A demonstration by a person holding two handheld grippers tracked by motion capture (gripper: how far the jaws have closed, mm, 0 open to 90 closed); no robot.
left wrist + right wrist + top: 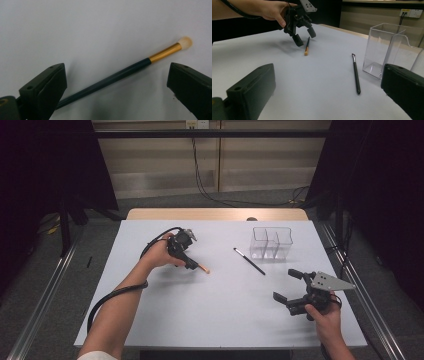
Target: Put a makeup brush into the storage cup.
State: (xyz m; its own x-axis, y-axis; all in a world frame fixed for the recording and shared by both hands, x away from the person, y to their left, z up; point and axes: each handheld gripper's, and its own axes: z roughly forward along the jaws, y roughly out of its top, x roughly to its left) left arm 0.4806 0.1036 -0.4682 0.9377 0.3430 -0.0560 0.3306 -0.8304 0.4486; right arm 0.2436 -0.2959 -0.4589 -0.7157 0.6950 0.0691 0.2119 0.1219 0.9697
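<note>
Two makeup brushes lie on the white table (165,320): the gold-ferruled brush (117,75) rests flat between the wide-open, empty jaws of the left gripper (189,262), while the slim black brush (249,261) lies apart, near the clear divided organizer (271,242). To grasp well, I judge the left gripper should go lower until both jaws are beside the dark handle, then close gently at its middle so the brush does not roll. The right gripper (290,285) waits open and empty near the table's right edge, and nothing blocks the way.
</note>
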